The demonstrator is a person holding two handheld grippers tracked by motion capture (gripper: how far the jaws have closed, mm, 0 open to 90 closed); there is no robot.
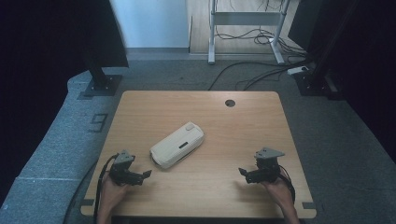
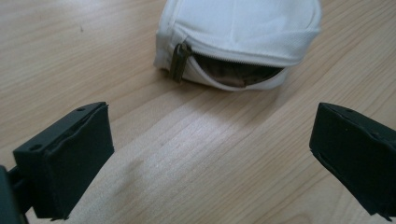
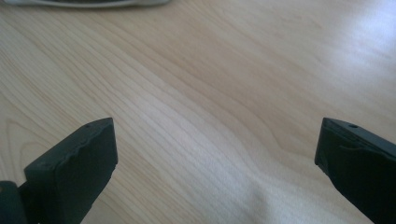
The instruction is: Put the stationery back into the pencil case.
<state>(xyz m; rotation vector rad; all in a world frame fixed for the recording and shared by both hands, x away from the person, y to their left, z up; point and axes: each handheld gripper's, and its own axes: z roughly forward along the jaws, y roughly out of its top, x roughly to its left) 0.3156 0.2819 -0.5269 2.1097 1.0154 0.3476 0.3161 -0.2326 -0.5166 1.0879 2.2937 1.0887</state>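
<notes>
A white zipped pouch lies slantwise near the middle of the wooden table. In the left gripper view the pouch shows its near end, with a dark zip pull and the zip partly undone over something dark inside. My left gripper stands open just short of that end, nothing between its jaws. My right gripper is open too, low over bare wood at the front right, pointing left. The pouch's edge peeks in at the top of the right gripper view.
A round cable hole sits near the table's far edge. Beyond the table are grey carpet, a dark stand base at the far left, a white desk frame and loose cables at the back.
</notes>
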